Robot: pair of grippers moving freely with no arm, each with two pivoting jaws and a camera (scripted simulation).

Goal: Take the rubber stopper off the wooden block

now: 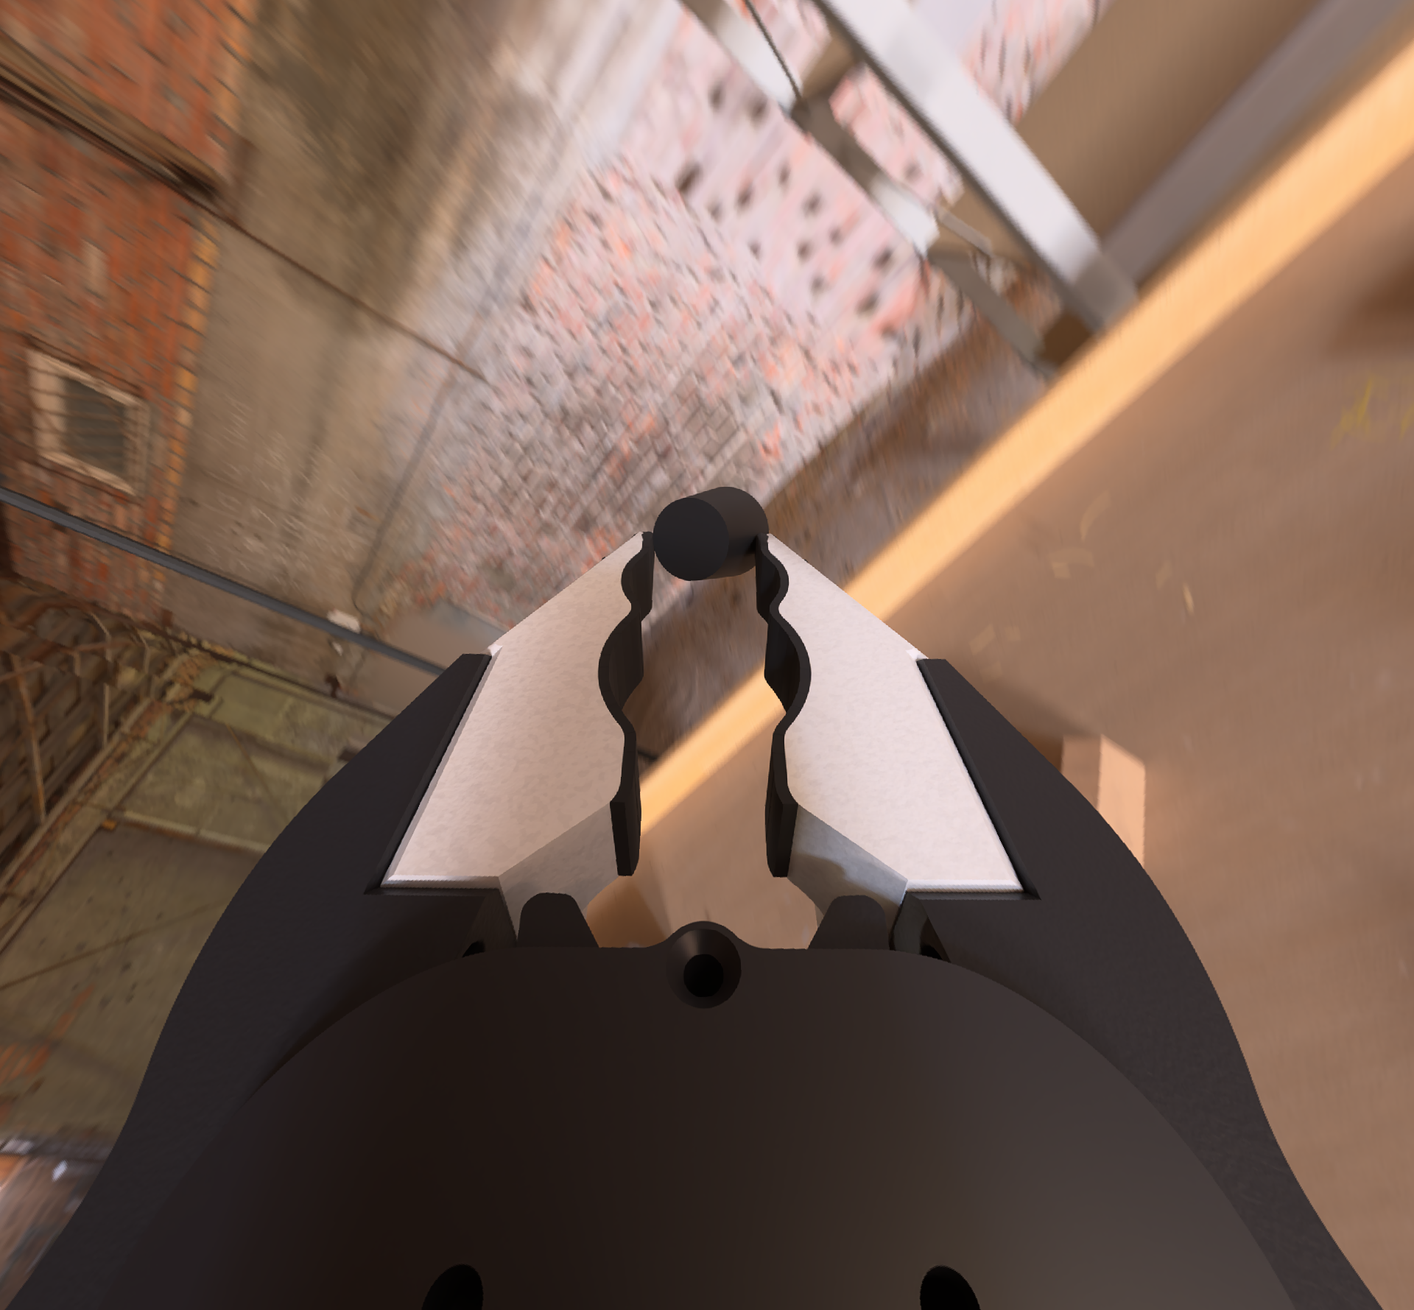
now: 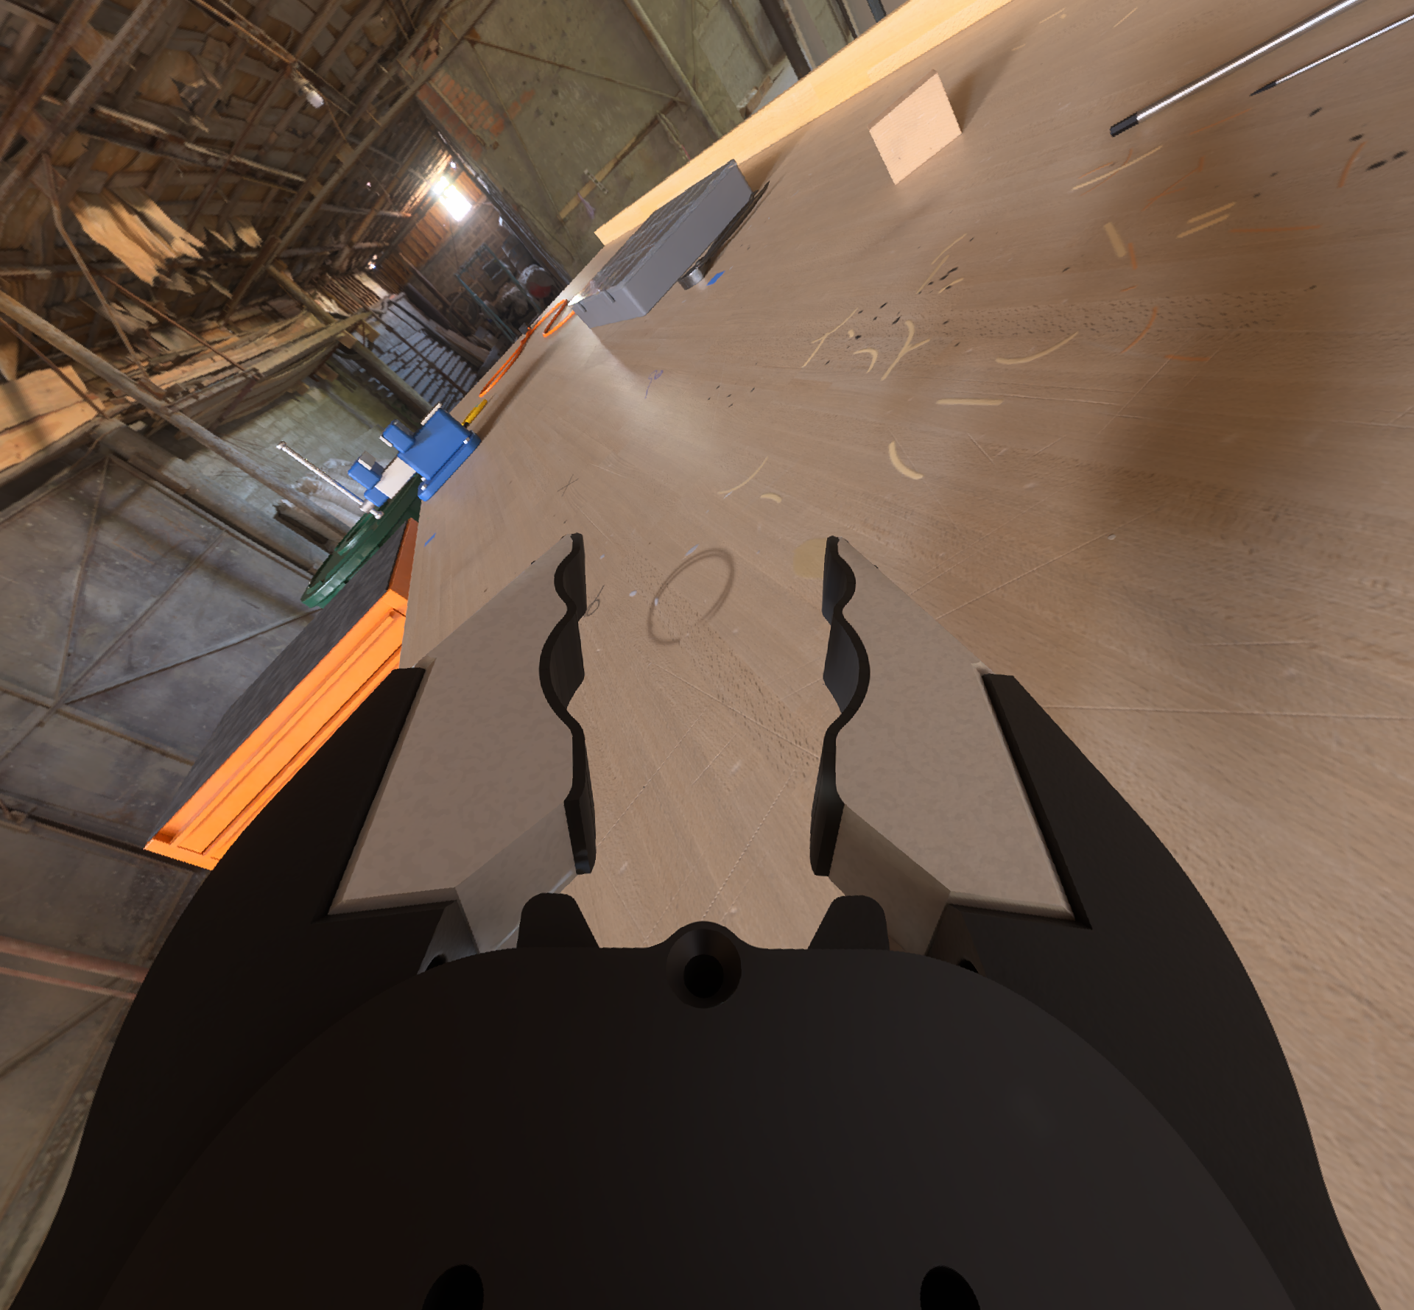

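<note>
My left gripper [image 1: 705, 546] is shut on the black rubber stopper [image 1: 708, 533], a short dark cylinder pinched between the fingertips and held in the air over the table edge. A pale wooden block [image 1: 1106, 795] lies on the table at the right of the left wrist view, partly hidden by the gripper body. It also shows in the right wrist view [image 2: 914, 126] as a pale square block with nothing on it, far ahead near the table's far edge. My right gripper [image 2: 704, 562] is open and empty, low over the bare wooden table [image 2: 1071, 585].
In the right wrist view a grey box [image 2: 666, 248] sits near the table edge, with an orange ring [image 2: 555, 321], a blue vise [image 2: 428, 458] and a green disc [image 2: 360, 546] along the left edge. Two thin metal rods [image 2: 1262, 53] lie at the far right.
</note>
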